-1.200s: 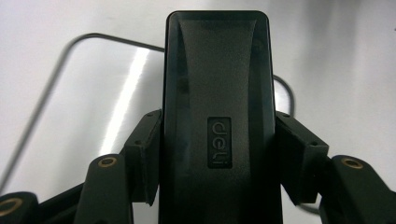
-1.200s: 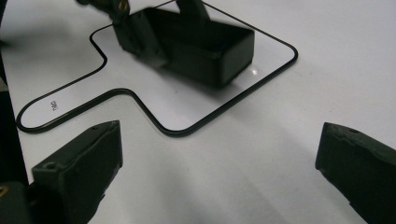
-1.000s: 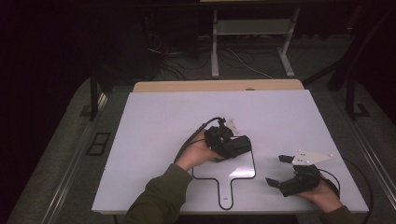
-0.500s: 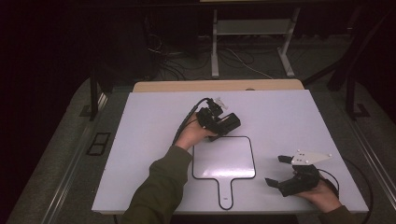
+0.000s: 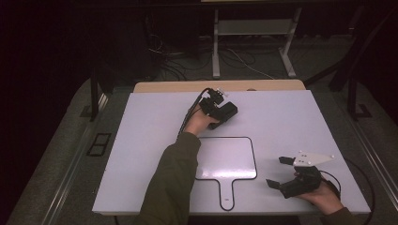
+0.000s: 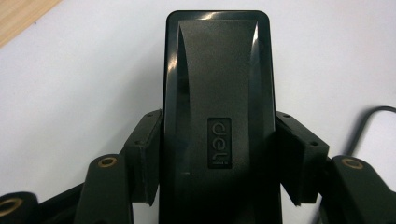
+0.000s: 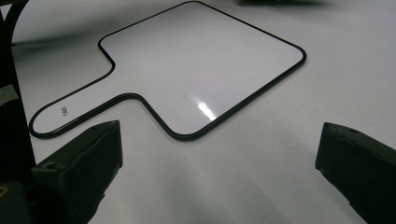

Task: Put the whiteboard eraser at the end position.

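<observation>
My left gripper (image 5: pixel 224 111) is shut on a black oblong block (image 5: pixel 229 112), which looks like a board eraser, low over the far middle of the white table (image 5: pixel 291 117). In the left gripper view the block (image 6: pixel 217 93) runs lengthwise between the jaws, and the pads (image 6: pixel 147 140) press its long sides; the left gripper (image 6: pixel 218 126) points down at the tabletop. A small white paddle-shaped board with a black rim (image 5: pixel 227 157) lies flat near the front, bare. My right gripper (image 5: pixel 278 172) rests open at the front right, and from the right gripper (image 7: pixel 219 140) the board (image 7: pixel 196 60) lies just ahead.
A strip of light wood (image 5: pixel 216 86) runs along the table's far edge. Beyond it the dark floor holds cables and the legs of a metal stand (image 5: pixel 253 47). A cable (image 6: pixel 373 116) trails on the table beside the left gripper.
My left hand has carried the black block away from over the paddle board toward the far side of the table. The right hand has stayed where it was.
</observation>
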A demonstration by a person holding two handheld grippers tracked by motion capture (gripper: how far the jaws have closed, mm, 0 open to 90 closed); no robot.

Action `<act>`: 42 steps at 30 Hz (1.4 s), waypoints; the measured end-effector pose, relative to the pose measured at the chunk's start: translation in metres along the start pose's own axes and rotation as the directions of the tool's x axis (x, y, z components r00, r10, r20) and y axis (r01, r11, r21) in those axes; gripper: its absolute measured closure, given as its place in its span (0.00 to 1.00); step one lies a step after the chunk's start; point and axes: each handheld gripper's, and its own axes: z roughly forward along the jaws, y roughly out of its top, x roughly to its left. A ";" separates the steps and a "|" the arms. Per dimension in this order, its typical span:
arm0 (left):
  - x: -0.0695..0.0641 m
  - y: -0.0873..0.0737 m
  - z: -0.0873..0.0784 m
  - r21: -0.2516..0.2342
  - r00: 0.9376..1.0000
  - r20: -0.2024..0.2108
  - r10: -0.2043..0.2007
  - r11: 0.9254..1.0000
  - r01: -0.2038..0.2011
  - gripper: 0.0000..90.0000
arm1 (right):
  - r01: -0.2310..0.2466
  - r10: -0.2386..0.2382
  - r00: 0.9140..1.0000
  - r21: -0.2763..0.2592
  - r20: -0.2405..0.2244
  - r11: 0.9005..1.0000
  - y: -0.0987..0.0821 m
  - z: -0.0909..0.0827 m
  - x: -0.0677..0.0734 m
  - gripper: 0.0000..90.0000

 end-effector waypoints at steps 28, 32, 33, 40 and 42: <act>0.010 -0.017 -0.008 -0.160 0.998 0.037 -0.041 0.986 0.046 0.26 | -0.006 0.006 1.000 -0.006 0.010 1.000 -0.001 0.000 -0.004 0.00; 0.005 -0.021 -0.017 -0.182 0.998 0.042 -0.035 0.982 0.043 0.26 | -0.012 0.012 1.000 -0.014 0.018 1.000 0.000 0.001 -0.005 0.00; 0.004 -0.022 -0.019 -0.181 0.999 0.039 -0.026 0.983 0.033 0.25 | -0.015 0.015 1.000 -0.016 0.017 1.000 0.000 0.001 -0.006 0.00; -0.007 -0.029 -0.034 -0.221 0.999 0.039 -0.005 0.975 0.013 0.23 | -0.065 0.066 0.997 -0.022 0.046 0.998 -0.001 0.006 -0.015 0.00; -0.010 -0.033 -0.038 -0.226 0.999 0.039 -0.003 0.974 0.012 0.23 | -0.073 0.074 0.996 -0.022 0.045 0.997 -0.002 0.006 -0.017 0.00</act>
